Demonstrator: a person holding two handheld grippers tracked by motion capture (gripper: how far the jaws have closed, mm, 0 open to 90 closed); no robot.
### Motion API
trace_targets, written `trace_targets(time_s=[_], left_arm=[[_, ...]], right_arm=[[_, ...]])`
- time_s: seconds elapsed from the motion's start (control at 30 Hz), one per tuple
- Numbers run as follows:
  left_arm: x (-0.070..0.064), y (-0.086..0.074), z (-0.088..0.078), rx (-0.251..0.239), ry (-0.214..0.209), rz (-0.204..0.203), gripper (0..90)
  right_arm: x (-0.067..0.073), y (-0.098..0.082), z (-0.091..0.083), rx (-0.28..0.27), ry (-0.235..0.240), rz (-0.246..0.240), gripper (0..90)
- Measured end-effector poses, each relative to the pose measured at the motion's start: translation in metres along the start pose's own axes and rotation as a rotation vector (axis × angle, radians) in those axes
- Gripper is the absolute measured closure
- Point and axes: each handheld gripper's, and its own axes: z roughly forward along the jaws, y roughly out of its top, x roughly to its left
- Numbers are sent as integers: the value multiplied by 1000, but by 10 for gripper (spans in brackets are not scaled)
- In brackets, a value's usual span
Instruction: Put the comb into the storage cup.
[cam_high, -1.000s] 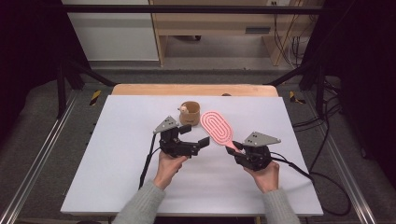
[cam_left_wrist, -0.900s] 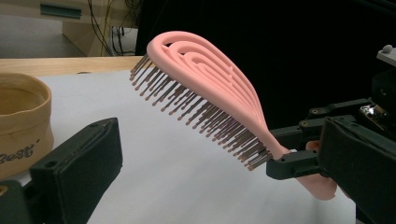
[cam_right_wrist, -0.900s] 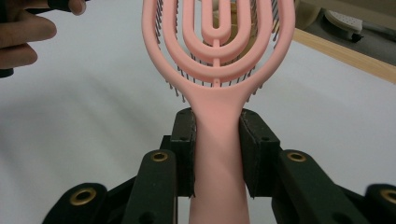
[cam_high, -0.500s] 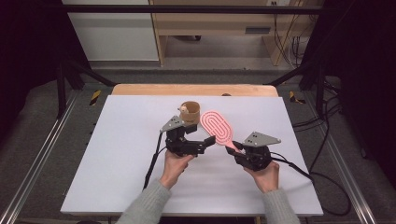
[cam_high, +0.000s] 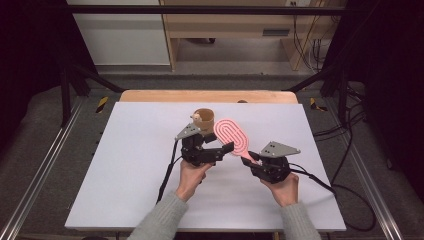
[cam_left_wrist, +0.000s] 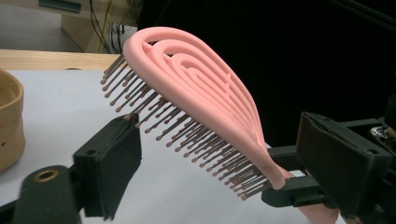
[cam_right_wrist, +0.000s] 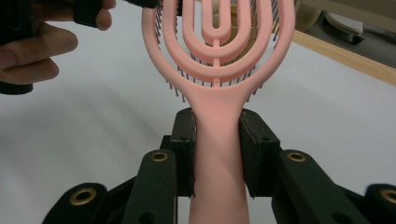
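Hairbrush (cam_high: 231, 136), pink and oval, is held above the white table (cam_high: 125, 165) in the high view, its long axis slanting from the handle at lower right up to the head at upper left. The right gripper (cam_high: 256, 161) has the handle end. The left gripper (cam_high: 226, 148) comes in from the left, level, with its tips at the near edge of the head. So the head lies straight ahead of the left gripper, and that gripper is the one nearer to it. A small wooden cup (cam_high: 204, 117) stands on the table just behind the brush.

In the left gripper view, the brush (cam_left_wrist: 196, 93) runs crosswise between the two jaws, bristles facing the left-hand jaw and the smooth ribbed back toward the right-hand one. The left-hand jaw's top corner meets a few bristle tips; the right-hand jaw stands clear of the back. The jaws have just been closing around the head but do not yet press it from both sides. The cup's rim (cam_left_wrist: 10, 95) shows at the left edge.

In the right gripper view, the brush handle (cam_right_wrist: 217, 140) rises straight up between both pads (cam_right_wrist: 184, 154), which are clamped firmly against its two sides. The head fans out above, and the left hand (cam_right_wrist: 32, 46) shows at the upper left.
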Motion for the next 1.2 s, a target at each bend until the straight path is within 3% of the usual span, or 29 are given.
trace_targets(time_s=[0.63, 1.2], left_arm=[[1, -3, 6, -26, -8, -75, 387], [0, -3, 4, -50, -24, -129, 465]], right_arm=[[1, 1, -1, -17, 8, 3, 694], [2, 0, 1, -33, 5, 4, 694]])
